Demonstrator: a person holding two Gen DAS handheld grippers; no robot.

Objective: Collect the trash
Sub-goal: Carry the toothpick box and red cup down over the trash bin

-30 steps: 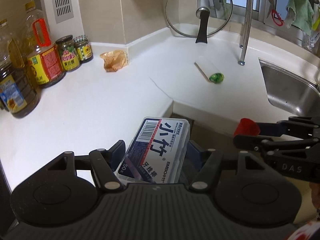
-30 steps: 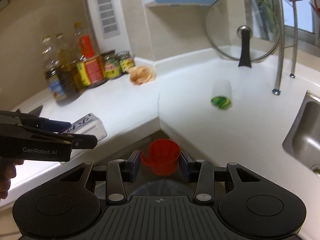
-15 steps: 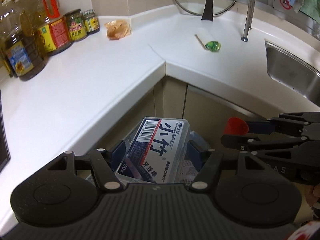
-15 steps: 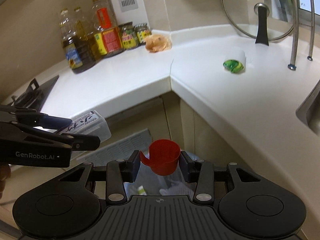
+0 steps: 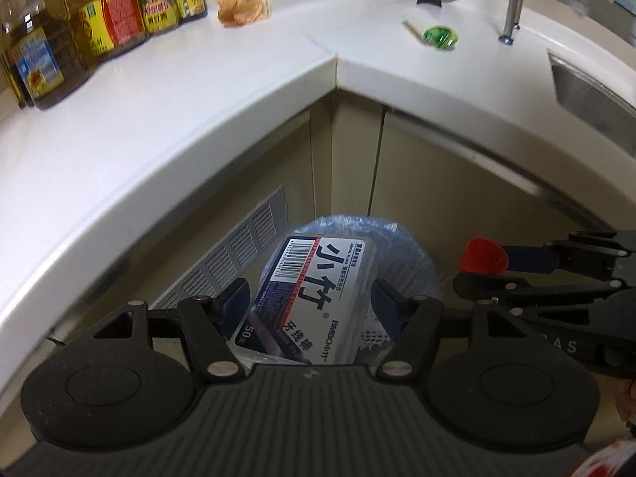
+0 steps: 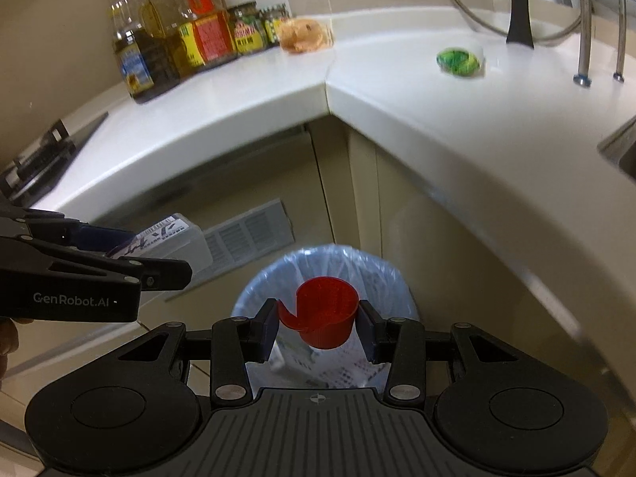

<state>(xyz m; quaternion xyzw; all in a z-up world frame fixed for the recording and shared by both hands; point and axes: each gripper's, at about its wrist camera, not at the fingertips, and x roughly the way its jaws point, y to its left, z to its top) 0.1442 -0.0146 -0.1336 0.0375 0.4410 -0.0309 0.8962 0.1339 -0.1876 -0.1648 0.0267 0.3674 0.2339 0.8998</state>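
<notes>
A: What is gripped by the left tongs (image 5: pixel 310 302)?

B: A clear plastic floss-pick box (image 5: pixel 314 298) with a barcode label is pinched between the pads. It is held above the bin (image 5: pixel 413 254), which is lined with a pale blue bag and stands on the floor at the foot of the corner cabinet.

A: And the right tongs (image 6: pixel 318 320)?

B: A small red cup (image 6: pixel 326 310) with a side tab is clamped between them, directly over the bin's mouth (image 6: pixel 254 290). In the left wrist view the same cup (image 5: pixel 483 256) is seen at 3 o'clock of the box.

A: What is left on the worktop (image 5: pixel 179 91)?

B: A crumpled tan wrapper (image 5: pixel 242 4) is seen at 11 o'clock, just beside the jars (image 5: pixel 175 4) and oil bottles (image 5: pixel 43 59). A white paper cup with a green inside (image 5: pixel 437 35) lies on its side at 1 o'clock, near the glass lid (image 6: pixel 516 4) propped against the wall. The sink (image 5: pixel 596 95) is set at 2 o'clock.
</notes>
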